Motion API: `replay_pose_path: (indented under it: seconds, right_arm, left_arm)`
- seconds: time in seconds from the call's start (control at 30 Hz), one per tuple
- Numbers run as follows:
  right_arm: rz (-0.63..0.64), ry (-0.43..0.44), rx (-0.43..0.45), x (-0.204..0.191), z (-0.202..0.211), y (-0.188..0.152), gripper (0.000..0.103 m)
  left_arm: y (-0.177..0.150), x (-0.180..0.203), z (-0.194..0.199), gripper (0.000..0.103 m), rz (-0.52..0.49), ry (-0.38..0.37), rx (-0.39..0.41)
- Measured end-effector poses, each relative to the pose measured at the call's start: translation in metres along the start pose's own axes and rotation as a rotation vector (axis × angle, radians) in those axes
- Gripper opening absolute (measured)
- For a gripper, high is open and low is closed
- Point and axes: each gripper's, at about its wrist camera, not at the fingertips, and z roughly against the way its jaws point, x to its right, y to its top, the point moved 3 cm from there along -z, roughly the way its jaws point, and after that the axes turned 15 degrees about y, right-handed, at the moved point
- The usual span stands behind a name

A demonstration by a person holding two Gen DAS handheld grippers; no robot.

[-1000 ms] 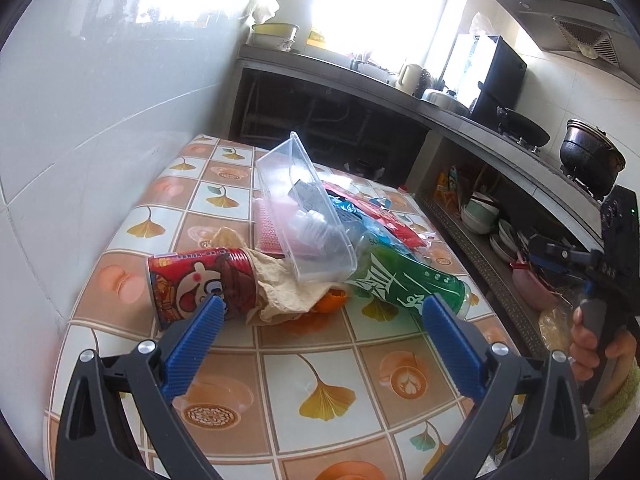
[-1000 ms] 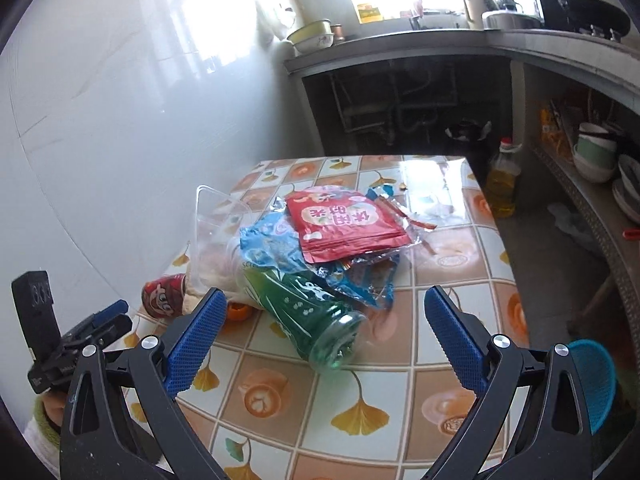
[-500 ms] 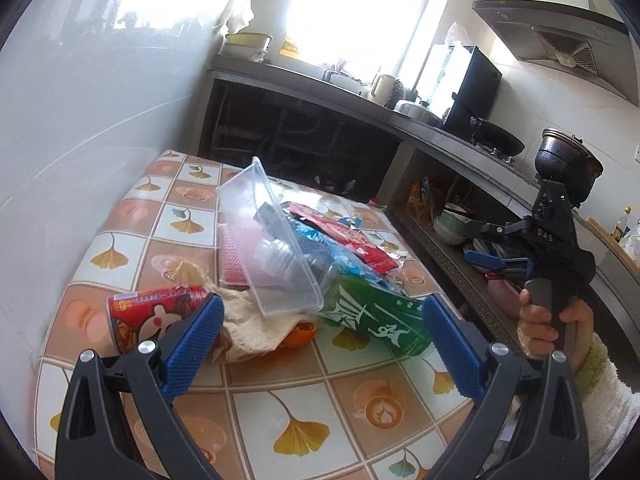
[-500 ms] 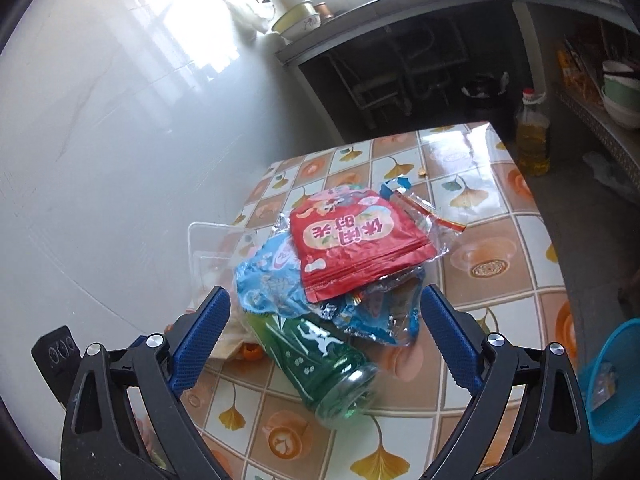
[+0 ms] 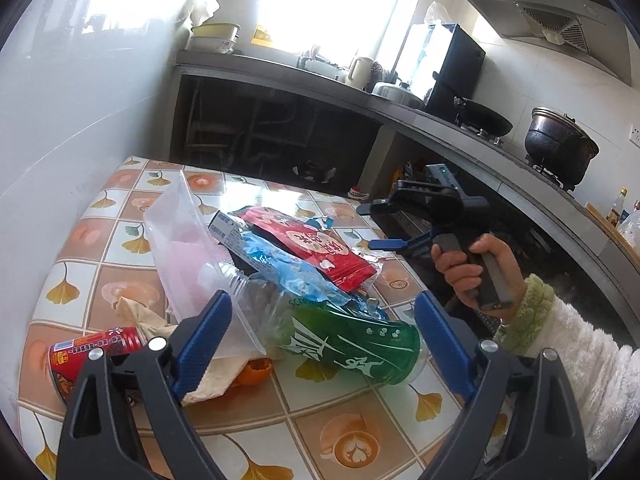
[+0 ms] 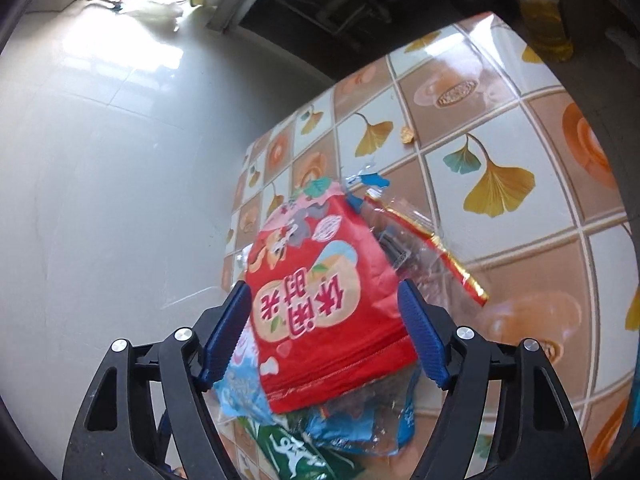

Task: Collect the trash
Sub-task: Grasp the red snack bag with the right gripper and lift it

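Observation:
On the tiled table (image 5: pixel 352 436) lies a heap of trash: a green plastic bottle (image 5: pixel 352 344), a clear plastic box (image 5: pixel 188 248), a blue wrapper (image 5: pixel 288 268), a red snack bag (image 5: pixel 316 248), a red can (image 5: pixel 92 350) and crumpled brown paper (image 5: pixel 148 320). My left gripper (image 5: pixel 324 340) hovers low in front of the green bottle, its jaws wide and closing, touching nothing. A hand (image 5: pixel 472 264) brings my right gripper (image 5: pixel 366 227) to the heap from the right. In the right wrist view my right gripper (image 6: pixel 324 320) is closing around the red snack bag (image 6: pixel 320 304), pads at its side edges.
A white tiled wall (image 5: pixel 80 120) borders the table on the left. Behind it runs a dark kitchen counter (image 5: pixel 420 116) with a kettle, a wok and a pot. An oil bottle (image 6: pixel 548 28) stands on the floor past the far table edge. Bare tiles (image 6: pixel 500 140) lie right of the heap.
My right gripper swung in and down over the heap, rolled, and narrowed its jaws around the red snack bag. My left gripper shifted right, so the green bottle now lies between its fingers.

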Motion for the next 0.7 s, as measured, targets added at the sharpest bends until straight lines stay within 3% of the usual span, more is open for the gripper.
replay_pose_path:
  seconds: [0.17, 0.57, 0.7]
  right_arm:
    - [-0.103, -0.016, -0.126, 0.032, -0.033, 0.013, 0.057]
    - [-0.128, 0.165, -0.24, 0.02, -0.03, 0.003, 0.046]
    - [-0.146, 0.118, -0.273, 0.025, -0.04, -0.004, 0.046]
  left_arm:
    - [-0.002, -0.003, -0.006, 0.085, 0.002, 0.016, -0.017]
    - [-0.007, -0.004, -0.009, 0.081, 0.005, 0.006, -0.029]
    - [-0.007, -0.005, -0.007, 0.081, 0.007, 0.004, -0.026]
